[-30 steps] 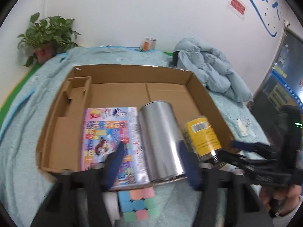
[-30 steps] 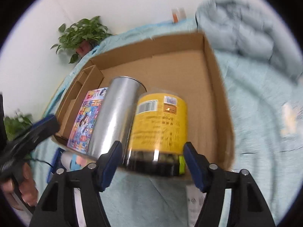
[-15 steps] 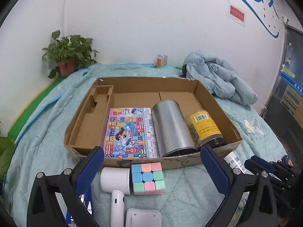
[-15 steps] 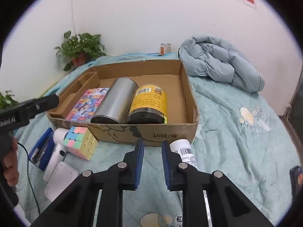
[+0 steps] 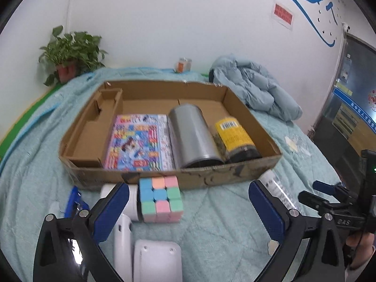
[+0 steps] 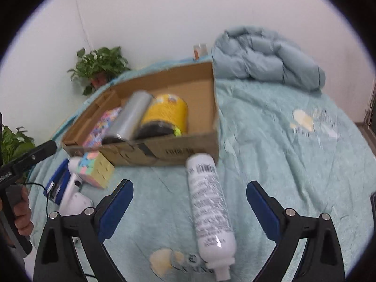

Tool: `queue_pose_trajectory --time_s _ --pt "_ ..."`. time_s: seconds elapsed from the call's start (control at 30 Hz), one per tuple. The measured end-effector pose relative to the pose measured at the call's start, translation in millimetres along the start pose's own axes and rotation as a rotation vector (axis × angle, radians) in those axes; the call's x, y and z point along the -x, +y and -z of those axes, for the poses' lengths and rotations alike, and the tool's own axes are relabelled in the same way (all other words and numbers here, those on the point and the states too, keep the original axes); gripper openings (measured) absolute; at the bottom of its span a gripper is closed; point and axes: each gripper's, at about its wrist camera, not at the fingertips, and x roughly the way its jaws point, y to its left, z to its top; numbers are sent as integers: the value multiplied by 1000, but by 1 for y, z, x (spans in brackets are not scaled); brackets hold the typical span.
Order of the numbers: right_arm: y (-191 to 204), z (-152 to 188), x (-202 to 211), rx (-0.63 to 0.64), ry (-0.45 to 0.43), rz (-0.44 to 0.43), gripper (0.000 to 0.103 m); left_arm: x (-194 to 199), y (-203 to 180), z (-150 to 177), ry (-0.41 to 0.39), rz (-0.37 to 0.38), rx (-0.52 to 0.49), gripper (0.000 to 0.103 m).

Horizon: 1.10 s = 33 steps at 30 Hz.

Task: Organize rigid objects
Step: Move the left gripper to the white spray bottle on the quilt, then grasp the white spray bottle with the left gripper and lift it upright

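Jaws: right opening | white bottle (image 6: 209, 202) lies between, untouched

My left wrist view looks down along its fingers (image 5: 110, 211) at the cardboard box (image 5: 211, 178) from close by. My right wrist view sits further right; both share that box (image 6: 178, 150).
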Motion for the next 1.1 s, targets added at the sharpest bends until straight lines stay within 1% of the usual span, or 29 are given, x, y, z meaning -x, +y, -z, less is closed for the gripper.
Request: queue_pose_trajectory --time_s 0.07,0.1,0.13,0.2,0.23,0.27,0.3,0.37,0.43,0.5,0.6,0.63,0.67,0.7,0.73,0.77,0.8,0.87,0.9,1.0,1.03,1.07,1.1 --pt "-7 7 -12 -6 52 10 95 -7 -3 7 33 14 -4 103" --pt "-9 11 -19 -10 75 9 87 -10 -5 11 47 24 -3 103" --pt "-11 14 -25 -17 101 2 82 -13 -5 12 56 31 -3 103" --pt "-11 18 -37 -16 141 8 59 -17 -7 16 73 51 0 103" --pt "-10 19 -42 -6 154 38 54 -17 -8 17 78 57 3 103" --pt "-10 21 -45 -1 166 64 46 -19 -8 18 85 64 4 103" --pt "-11 23 -48 -5 175 81 46 -20 -9 18 92 69 3 103" --pt "-12 24 -48 -21 176 74 45 -21 -12 19 107 82 -9 103" --pt "-9 28 -45 6 184 88 44 -24 -14 17 119 110 -14 103" --pt "-2 34 -38 24 199 92 44 -28 -16 17 142 153 -4 102" --pt "23 52 -20 102 212 67 45 -38 -22 21 212 244 21 102" --pt "30 56 -14 104 210 55 45 -41 -24 23 227 257 21 102" --pt "35 58 -8 100 205 27 45 -46 -28 27 261 275 20 102" --pt "41 60 -2 90 199 -33 45 -50 -32 31 289 283 16 102" --pt "47 64 7 86 187 -139 46 -52 -34 34 305 290 13 102" --pt "54 68 16 107 178 -222 50 -55 -38 38 328 305 10 102" --pt "61 70 21 141 170 -240 53 -57 -41 41 342 320 7 102" --pt "66 75 25 184 164 -214 54 -63 -47 45 369 349 3 102" --pt "65 77 24 178 175 -206 54 -66 -48 46 378 359 4 101" --pt "51 78 12 47 224 -225 54 -78 -53 49 416 382 33 95" --pt "50 77 11 33 230 -231 54 -83 -54 50 434 392 44 91" --pt "51 77 9 31 235 -230 54 -89 -56 52 458 389 47 82" --pt "56 78 6 34 248 -229 54 -96 -58 54 488 377 45 77"
